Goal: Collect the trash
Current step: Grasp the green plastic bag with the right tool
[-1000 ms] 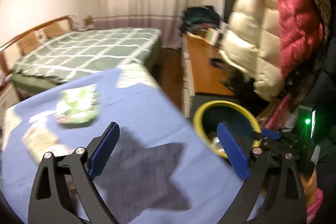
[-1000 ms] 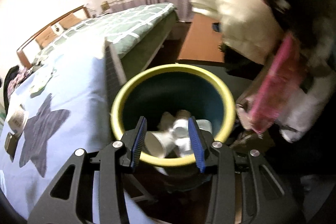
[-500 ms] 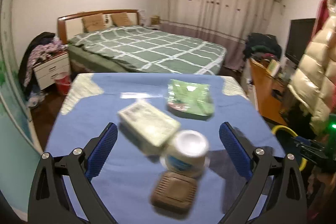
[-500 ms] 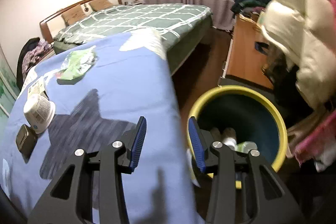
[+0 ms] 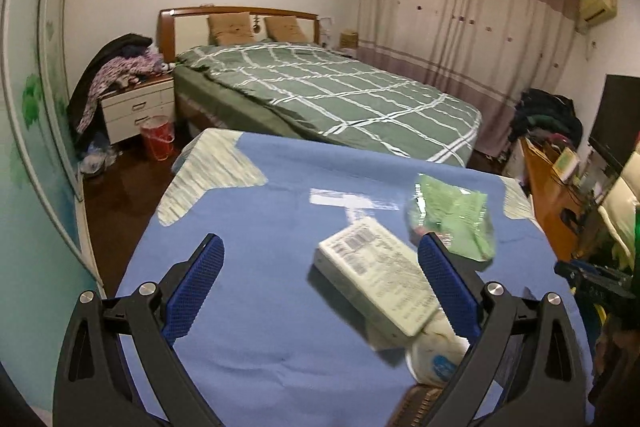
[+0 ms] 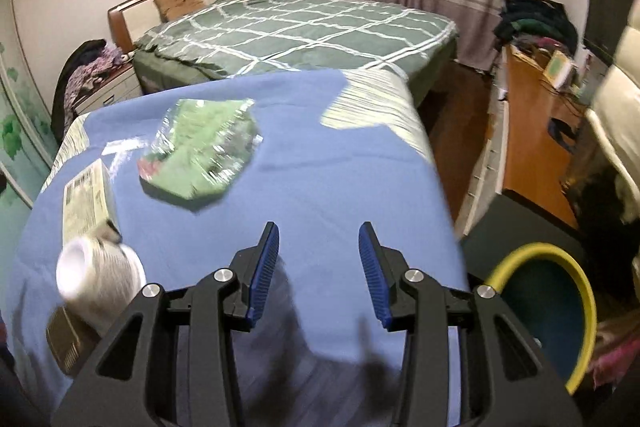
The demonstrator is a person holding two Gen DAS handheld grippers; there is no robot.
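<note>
The green wrapper lies flat on the blue tabletop, ahead and to the left of the right gripper, whose jaws stand partly spread and empty. A white box, long axis slanting away, sits ahead-right of the left gripper, spread wide, empty, probably nearer it. The yellow-rimmed bin stands low, right of the right gripper.
</note>
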